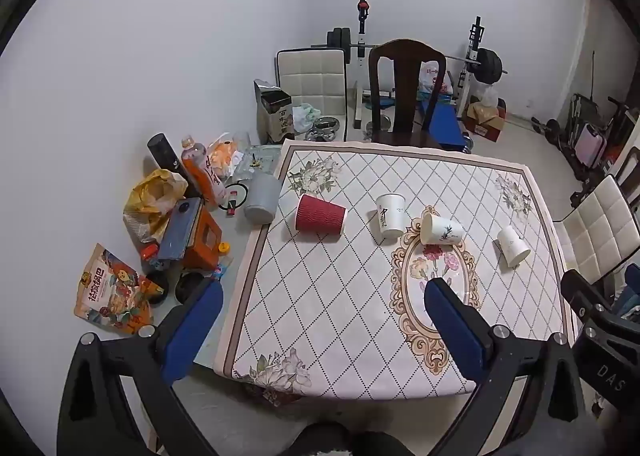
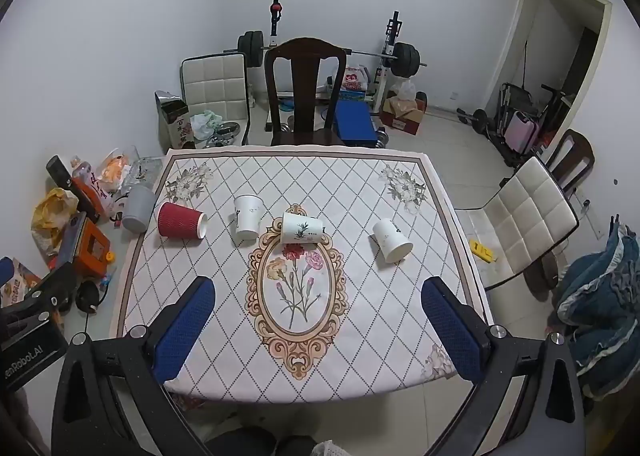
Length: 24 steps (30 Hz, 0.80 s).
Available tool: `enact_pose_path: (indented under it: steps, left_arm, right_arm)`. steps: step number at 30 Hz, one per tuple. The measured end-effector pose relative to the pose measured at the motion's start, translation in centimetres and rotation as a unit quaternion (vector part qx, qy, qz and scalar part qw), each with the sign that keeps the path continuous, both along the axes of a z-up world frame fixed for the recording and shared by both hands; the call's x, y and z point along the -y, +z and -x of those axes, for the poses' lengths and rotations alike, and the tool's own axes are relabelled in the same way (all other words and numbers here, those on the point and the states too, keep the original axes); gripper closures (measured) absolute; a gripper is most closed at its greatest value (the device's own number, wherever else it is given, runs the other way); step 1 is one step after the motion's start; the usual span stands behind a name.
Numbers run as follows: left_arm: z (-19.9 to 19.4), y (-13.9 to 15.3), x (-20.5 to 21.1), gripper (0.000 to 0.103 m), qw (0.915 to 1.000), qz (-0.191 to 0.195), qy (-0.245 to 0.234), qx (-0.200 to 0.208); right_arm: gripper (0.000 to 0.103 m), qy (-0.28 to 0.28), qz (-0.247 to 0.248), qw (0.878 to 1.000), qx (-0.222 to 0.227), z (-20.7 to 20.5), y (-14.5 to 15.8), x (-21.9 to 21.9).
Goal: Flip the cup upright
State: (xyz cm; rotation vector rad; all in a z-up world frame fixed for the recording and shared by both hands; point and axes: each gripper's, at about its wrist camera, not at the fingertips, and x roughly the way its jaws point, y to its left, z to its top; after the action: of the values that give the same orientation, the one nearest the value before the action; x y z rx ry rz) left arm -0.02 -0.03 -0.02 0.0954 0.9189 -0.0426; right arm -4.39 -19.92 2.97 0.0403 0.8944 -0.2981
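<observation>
We hold both claws above the near edge of the worktop point(image 2: 440, 215), which is covered by a diamond-patterned cloth with an oval flower medallion point(image 2: 296, 284) at its middle. The left claw point(image 1: 320, 324) has its blue-padded fingers spread wide with nothing between them, and the right claw point(image 2: 316, 320) is spread just as wide and equally empty.

Taking the medallion as our landmark, four paper cups lie in a row across its far end. The red ribbed cup point(image 2: 180, 220) lies on its side well to the left of the medallion, its mouth turned toward it. The white cup with dark lettering point(image 2: 247, 215) stands upright just left of the medallion's top, mouth up. The white cup with a plant sprig print point(image 2: 300, 229) lies on its side right on the medallion's top scrollwork. The plain white cup point(image 2: 391, 240) lies on its side to the right of the medallion, its mouth toward us.

Further left of the medallion, off the cloth, a grey cup point(image 2: 138, 208) lies tipped beside the red one, next to a clutter of snack bags, an orange box point(image 1: 200, 240) and a drink bottle point(image 1: 202, 171). Beyond the medallion's far end stands a dark wooden chair point(image 2: 304, 91).
</observation>
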Motion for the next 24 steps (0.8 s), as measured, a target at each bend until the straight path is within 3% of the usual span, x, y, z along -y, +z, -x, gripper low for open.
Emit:
enact_pose_path:
  steps: [24]
  left_arm:
    - [-0.6,0.3,1.0,0.0,1.0,0.003,-0.004,-0.001]
  right_arm:
    - [0.0,-0.001,-0.001,1.0,0.001,0.0,0.3,0.1]
